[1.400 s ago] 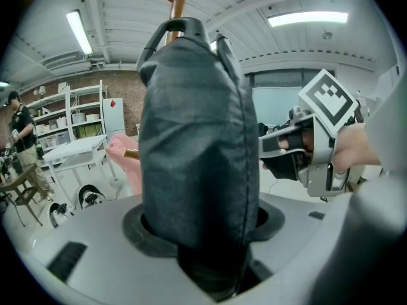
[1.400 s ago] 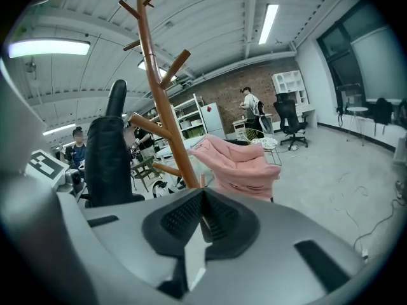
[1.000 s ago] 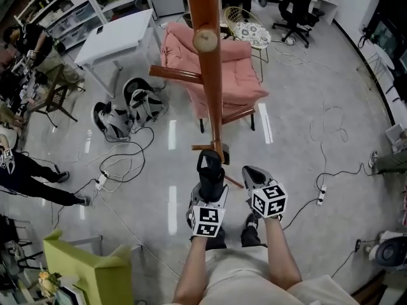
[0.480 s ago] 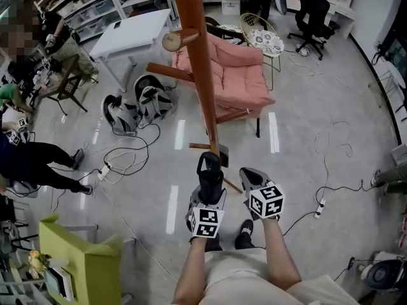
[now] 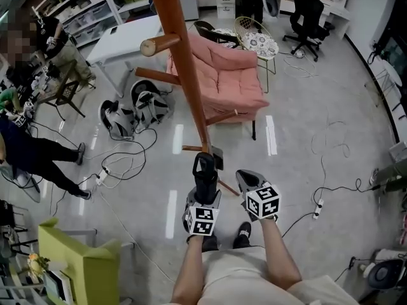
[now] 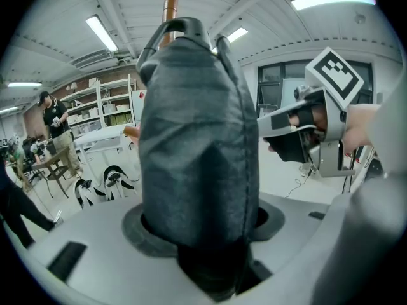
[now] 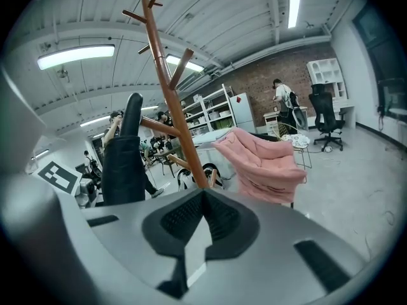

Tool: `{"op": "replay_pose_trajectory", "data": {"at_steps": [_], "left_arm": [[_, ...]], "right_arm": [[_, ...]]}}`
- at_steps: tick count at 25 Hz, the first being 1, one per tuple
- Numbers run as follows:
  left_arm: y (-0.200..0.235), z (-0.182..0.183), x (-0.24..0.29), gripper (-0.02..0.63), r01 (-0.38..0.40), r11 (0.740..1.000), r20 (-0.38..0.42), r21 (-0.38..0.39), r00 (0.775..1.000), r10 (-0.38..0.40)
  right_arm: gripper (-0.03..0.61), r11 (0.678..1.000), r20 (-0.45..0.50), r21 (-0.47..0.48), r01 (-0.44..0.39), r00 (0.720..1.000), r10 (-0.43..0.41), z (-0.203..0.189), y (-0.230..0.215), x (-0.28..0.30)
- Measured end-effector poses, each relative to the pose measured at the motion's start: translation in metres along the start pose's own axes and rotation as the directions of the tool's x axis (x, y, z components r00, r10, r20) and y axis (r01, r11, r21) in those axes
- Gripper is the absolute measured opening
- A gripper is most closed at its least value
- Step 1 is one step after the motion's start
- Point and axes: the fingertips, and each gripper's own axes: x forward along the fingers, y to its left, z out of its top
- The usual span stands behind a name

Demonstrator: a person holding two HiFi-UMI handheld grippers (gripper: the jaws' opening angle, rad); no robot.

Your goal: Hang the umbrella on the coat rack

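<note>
Trailing cables [image 5: 124,159] cross the glossy floor [image 5: 305,107] near the coat rack [image 5: 185,75].

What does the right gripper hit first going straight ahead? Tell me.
Most likely the coat rack: its wooden pole rises directly beyond the right gripper tips. How far off it stands is unclear.

Black folded umbrella [image 5: 205,170], loop handle up, upright in left tool [image 5: 205,194], near tall brown wooden coat rack [image 5: 184,75].
</note>
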Motion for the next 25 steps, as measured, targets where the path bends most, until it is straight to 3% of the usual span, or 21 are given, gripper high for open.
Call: {"op": "replay_pose_trajectory", "data": {"at_steps": [25], "left_arm": [[-0.002, -0.018, 0.028, 0.261, 0.028, 0.999, -0.066, -0.022, 0.997, -0.029]], "right_arm": [[0.004, 0.999, 0.009, 0.034, 0.005, 1.0, -0.005, -0.006, -0.014, 0.006]]}}
